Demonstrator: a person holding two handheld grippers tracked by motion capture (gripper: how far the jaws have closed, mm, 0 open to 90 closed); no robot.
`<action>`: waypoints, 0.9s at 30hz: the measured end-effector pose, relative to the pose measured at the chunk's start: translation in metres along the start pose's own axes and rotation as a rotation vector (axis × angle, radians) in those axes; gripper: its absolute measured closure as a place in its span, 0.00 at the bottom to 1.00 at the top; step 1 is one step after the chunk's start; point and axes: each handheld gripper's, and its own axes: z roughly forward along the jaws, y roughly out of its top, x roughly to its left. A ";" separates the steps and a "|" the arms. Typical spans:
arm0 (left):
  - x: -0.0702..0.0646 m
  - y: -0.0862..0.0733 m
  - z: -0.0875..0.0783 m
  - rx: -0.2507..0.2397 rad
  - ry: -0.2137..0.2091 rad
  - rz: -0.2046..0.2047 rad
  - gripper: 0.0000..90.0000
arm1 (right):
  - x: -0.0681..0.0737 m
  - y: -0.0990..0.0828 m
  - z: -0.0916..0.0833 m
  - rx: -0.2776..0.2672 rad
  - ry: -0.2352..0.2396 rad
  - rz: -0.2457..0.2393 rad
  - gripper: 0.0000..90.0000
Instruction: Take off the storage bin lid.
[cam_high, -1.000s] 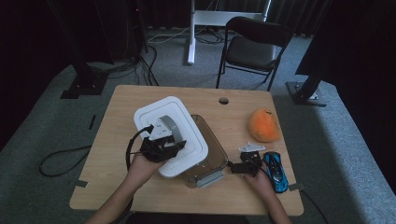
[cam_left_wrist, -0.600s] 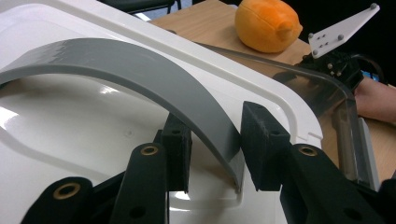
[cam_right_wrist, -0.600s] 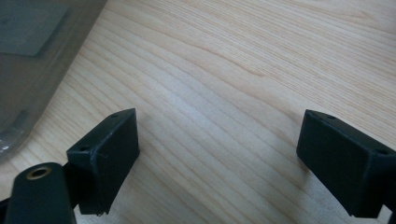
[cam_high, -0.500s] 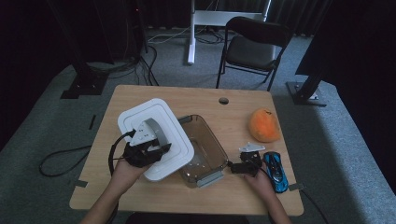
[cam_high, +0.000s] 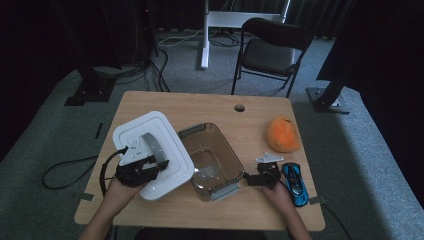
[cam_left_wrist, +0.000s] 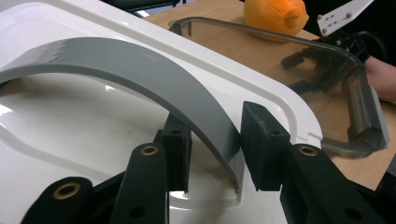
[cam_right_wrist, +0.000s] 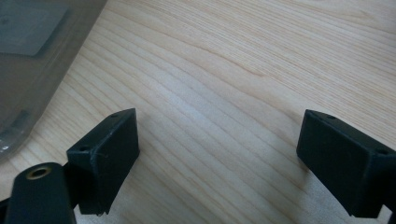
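Left gripper view: left tool (cam_left_wrist: 212, 144) straddles lid handle (cam_left_wrist: 140, 79).

My fingers (cam_left_wrist: 264, 144) pinch the grey handle (cam_left_wrist: 140, 79) of the white lid (cam_high: 152, 152), which overlaps the left rim of the open, smoky-clear bin (cam_high: 212, 157).

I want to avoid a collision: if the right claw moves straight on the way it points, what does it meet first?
Probably the clear container: the right claw, open over bare table, points at its near wall, though depth is uncertain.
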 end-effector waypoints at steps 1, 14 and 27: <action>0.001 -0.002 -0.001 -0.001 0.003 -0.001 0.72 | 0.000 0.000 0.000 0.000 0.000 0.000 0.13; 0.023 -0.036 -0.005 -0.027 -0.043 0.000 0.72 | 0.000 0.000 0.000 0.000 0.000 0.002 0.13; 0.032 -0.062 0.016 -0.008 -0.107 -0.002 0.72 | 0.000 0.000 0.000 0.000 0.000 0.002 0.13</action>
